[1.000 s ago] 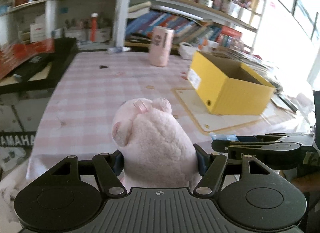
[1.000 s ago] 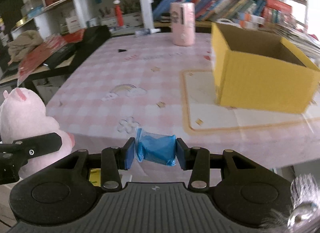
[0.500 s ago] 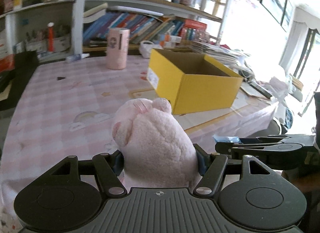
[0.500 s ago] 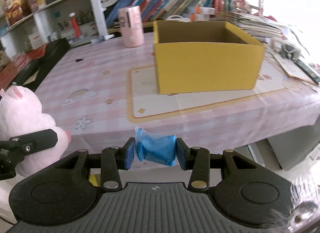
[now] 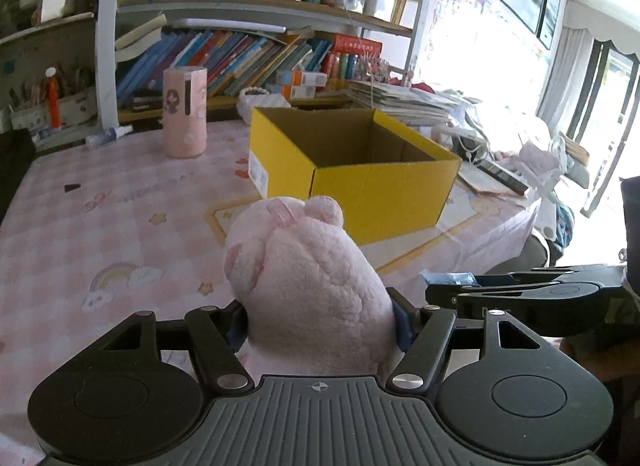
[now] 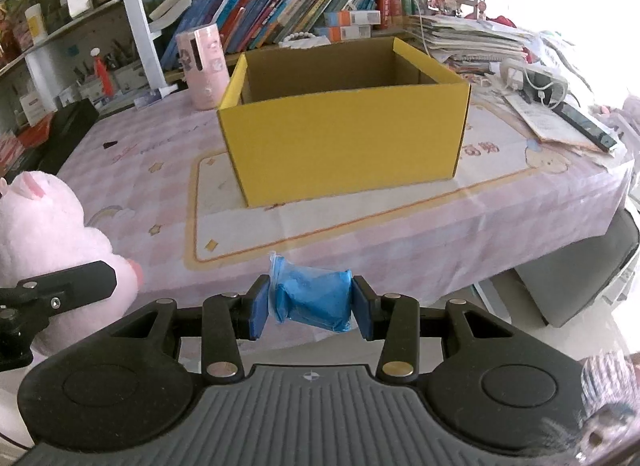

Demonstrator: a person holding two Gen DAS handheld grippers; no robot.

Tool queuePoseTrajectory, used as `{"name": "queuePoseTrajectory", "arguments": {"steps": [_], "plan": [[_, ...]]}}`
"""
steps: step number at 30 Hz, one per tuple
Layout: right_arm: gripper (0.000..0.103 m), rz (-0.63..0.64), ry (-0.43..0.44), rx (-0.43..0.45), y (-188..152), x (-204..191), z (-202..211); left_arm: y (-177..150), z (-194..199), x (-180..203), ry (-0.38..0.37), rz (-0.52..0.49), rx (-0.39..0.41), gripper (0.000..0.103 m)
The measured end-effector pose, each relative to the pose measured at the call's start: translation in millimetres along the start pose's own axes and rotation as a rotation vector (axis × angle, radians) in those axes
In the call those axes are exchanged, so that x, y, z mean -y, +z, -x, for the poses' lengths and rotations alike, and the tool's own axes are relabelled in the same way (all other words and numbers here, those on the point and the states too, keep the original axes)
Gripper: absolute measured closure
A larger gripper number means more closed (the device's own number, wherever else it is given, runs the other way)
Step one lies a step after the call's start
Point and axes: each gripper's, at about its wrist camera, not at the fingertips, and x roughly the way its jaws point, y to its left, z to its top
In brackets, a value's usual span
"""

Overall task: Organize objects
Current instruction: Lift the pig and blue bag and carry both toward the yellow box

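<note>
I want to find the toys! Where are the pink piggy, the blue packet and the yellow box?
pink piggy (image 5: 316, 290): left wrist view, its fuzzy back.
blue packet (image 6: 316, 298): right wrist view, its middle.
yellow box (image 6: 344, 145): right wrist view, its front wall.

Both cameras ride low behind their own gripper, looking forward and slightly down along the fingers, whose black housing fills the bottom of each frame. The left wrist view faces the desk (image 5: 120, 217) from off its near edge, with the yellow box (image 5: 380, 185) right of centre, corner-on, and the bookshelf (image 5: 248, 49) across the top. The right wrist view sits further right, meeting the yellow box (image 6: 344, 145) squarely at frame centre. Each catches the other: the right gripper (image 5: 452, 286) at the left view's right edge, the left gripper (image 6: 80, 278) at the right view's lower left.
</note>
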Motion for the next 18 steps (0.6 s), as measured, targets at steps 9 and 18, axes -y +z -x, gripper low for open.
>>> {"name": "queuePoseTrajectory", "arguments": {"steps": [9,18], "plan": [[0.063,0.022,-0.008,0.030,34,31,-16,31,-32,19,-0.017,0.000,0.045,0.035],[0.063,0.045,0.007,0.097,74,63,-30,66,-62,35,-0.008,0.003,0.101,0.035]]}}
